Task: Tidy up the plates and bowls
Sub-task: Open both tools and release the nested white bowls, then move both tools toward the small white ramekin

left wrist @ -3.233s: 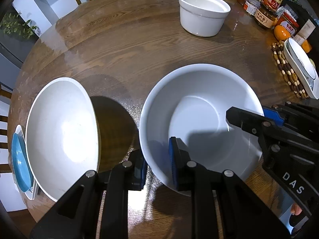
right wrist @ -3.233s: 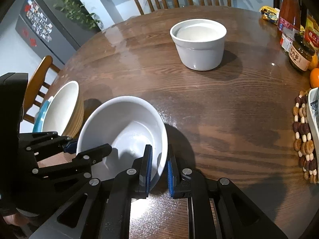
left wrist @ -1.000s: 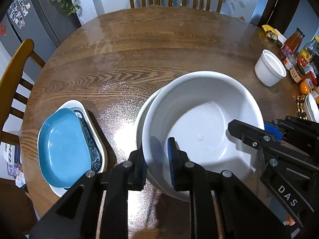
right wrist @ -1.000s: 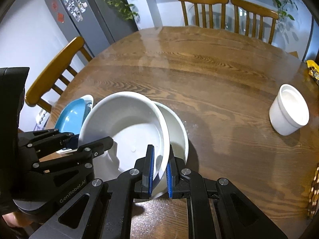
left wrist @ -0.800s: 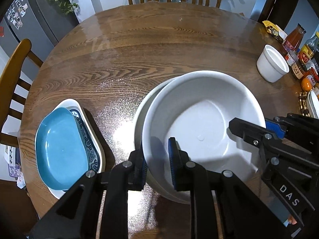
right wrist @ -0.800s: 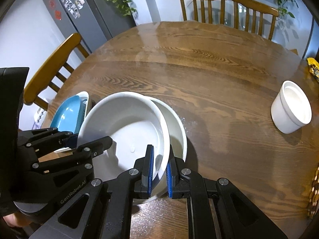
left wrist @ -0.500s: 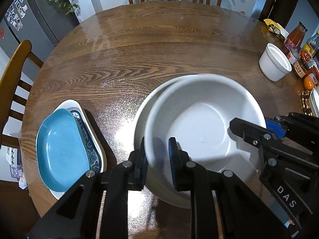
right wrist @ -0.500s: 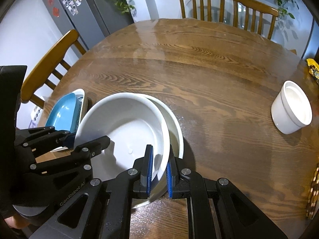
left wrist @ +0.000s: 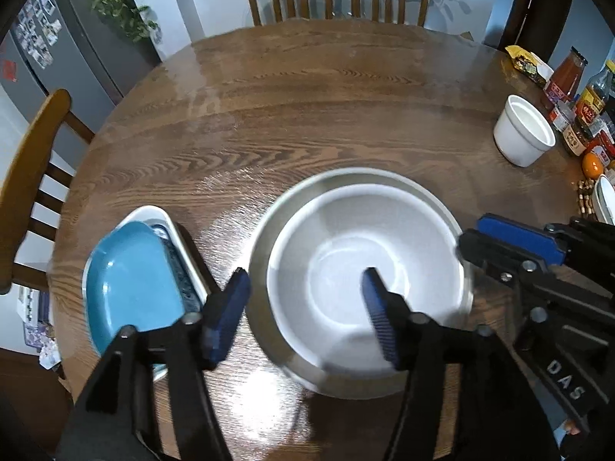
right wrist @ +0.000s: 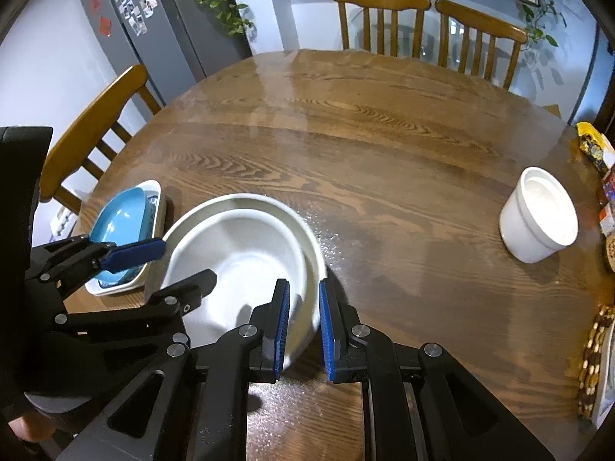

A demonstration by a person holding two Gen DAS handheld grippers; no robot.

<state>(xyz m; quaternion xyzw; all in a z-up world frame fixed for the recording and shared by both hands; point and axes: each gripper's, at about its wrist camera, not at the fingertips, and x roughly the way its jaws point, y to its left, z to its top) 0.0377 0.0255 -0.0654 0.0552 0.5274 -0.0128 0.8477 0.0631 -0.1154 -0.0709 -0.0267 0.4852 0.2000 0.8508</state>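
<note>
A white bowl [left wrist: 346, 265] sits nested in a wider white bowl [left wrist: 346, 174] on the round wooden table [left wrist: 307, 96]; the upper bowl is blurred. My left gripper [left wrist: 305, 280] straddles the near rim of both bowls. Its jaws are opening, and neither blue pad touches the rim. My right gripper [right wrist: 303, 288] stays shut on the upper bowl's [right wrist: 238, 249] right rim, one pad inside and one outside. A blue dish [left wrist: 130, 284] lies in a white patterned dish [left wrist: 180, 238] to the left.
A small white ramekin [right wrist: 538, 215] stands at the right. Bottles, jars and an orange [left wrist: 590, 163] crowd the right edge behind a beaded trivet [right wrist: 595, 345]. Wooden chairs [right wrist: 423, 23] ring the table. The far half of the table is bare wood.
The left jaws have spread apart off the bowl's near rim. The upper bowl has sunk level into the wider bowl beneath it. The right grip looks unchanged.
</note>
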